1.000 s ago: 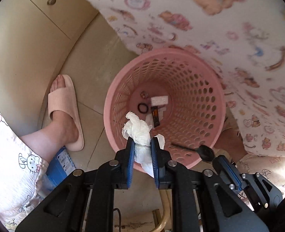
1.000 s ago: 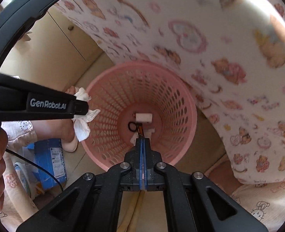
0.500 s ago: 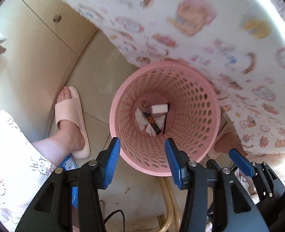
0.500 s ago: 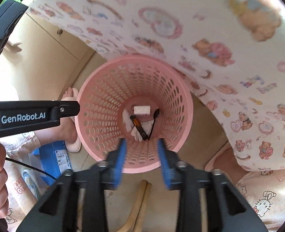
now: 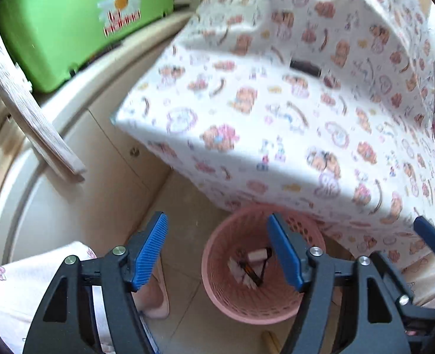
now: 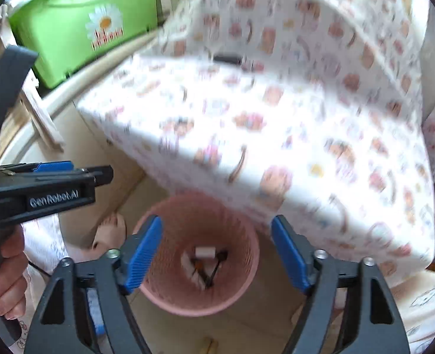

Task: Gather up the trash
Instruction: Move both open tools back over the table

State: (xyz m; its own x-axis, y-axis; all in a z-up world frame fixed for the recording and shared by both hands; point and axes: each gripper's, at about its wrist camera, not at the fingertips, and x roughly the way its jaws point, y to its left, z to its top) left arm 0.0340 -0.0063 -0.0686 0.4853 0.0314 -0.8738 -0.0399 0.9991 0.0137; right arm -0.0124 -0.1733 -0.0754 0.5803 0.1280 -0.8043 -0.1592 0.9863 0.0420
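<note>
Trash (image 5: 251,267) lies at the bottom of the pink basket (image 5: 217,289) on the floor. Left tool (image 5: 218,250) and right tool (image 6: 217,250) are both opening, with nothing between them. More trash may wait on the tabletop (image 5: 246,97).

The left tool (image 5: 217,247) hangs above a pink perforated plastic basket (image 5: 235,303), its jaws opening and empty; blurred scraps, perhaps crumpled tissue (image 5: 238,268), lie inside, beneath a cartoon-print white cloth (image 5: 276,118).
</note>
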